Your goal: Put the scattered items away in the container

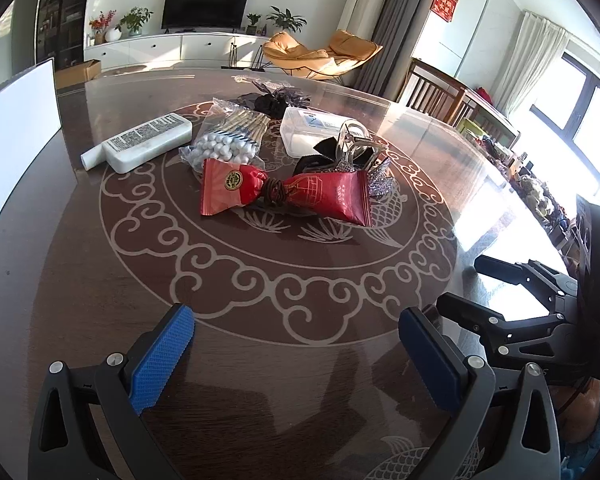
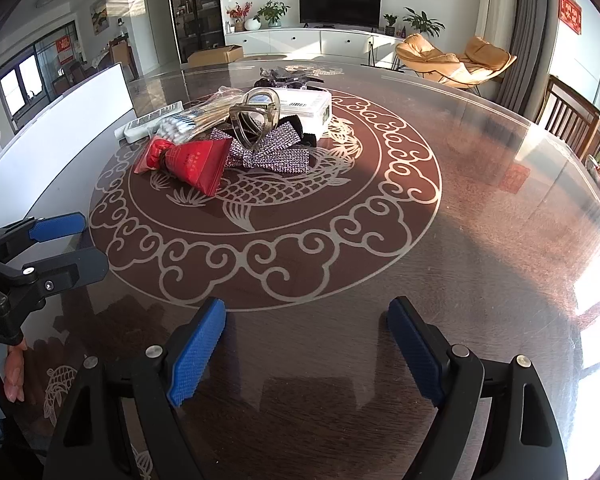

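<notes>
A pile of small items lies mid-table: two red packets tied with a brown band, a bag of cotton swabs, a white tube, a clear plastic box, a clear claw clip and a rhinestone bow. A white container wall stands at the left. My left gripper hangs open over the near table, short of the pile. My right gripper is open beside it, also empty.
The round dark table has a glass top with a pale fish and cloud pattern. Black hair accessories lie behind the pile. Wooden chairs stand at the far right edge. A hand grips the left tool.
</notes>
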`<control>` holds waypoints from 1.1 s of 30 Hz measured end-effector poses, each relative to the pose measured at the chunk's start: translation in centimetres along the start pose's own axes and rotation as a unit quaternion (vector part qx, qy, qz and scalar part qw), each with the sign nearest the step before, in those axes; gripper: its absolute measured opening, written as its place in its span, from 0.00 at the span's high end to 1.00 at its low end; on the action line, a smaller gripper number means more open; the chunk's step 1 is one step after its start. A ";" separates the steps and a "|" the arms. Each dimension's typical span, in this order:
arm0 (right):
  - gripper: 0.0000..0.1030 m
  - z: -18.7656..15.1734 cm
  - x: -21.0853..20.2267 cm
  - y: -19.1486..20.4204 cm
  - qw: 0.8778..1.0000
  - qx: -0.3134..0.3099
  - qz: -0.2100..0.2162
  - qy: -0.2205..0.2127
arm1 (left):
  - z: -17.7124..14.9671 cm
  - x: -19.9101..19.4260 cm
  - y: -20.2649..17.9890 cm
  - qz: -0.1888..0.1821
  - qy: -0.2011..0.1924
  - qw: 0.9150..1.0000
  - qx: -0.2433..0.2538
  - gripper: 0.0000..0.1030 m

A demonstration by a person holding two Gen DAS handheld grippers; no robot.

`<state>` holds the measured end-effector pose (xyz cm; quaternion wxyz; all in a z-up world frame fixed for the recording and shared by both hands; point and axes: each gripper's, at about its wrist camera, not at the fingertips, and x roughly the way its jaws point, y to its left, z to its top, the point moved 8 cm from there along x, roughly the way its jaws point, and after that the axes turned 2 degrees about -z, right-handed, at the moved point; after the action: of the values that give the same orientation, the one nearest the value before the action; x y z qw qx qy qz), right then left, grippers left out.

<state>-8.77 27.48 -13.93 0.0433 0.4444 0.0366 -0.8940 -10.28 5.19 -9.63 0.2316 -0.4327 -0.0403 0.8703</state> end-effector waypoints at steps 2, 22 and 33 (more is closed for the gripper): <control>0.18 0.0 0.0 0.0 1.000 0.000 0.000 0.000 | 0.0 0.0 0.1 -0.001 -0.001 1.000 -0.001 0.00; 0.17 0.0 0.0 -0.1 1.000 -0.002 -0.002 0.000 | 0.1 0.3 0.2 0.034 0.002 0.999 -0.002 0.00; 0.17 0.0 0.0 -0.1 1.000 -0.002 -0.002 0.000 | 0.0 0.5 0.3 0.054 0.010 0.998 0.011 0.00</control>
<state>-8.77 27.58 -13.98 0.0424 0.4445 0.0394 -0.8939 -10.63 5.14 -10.06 0.1899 -0.4400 -0.0052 0.8777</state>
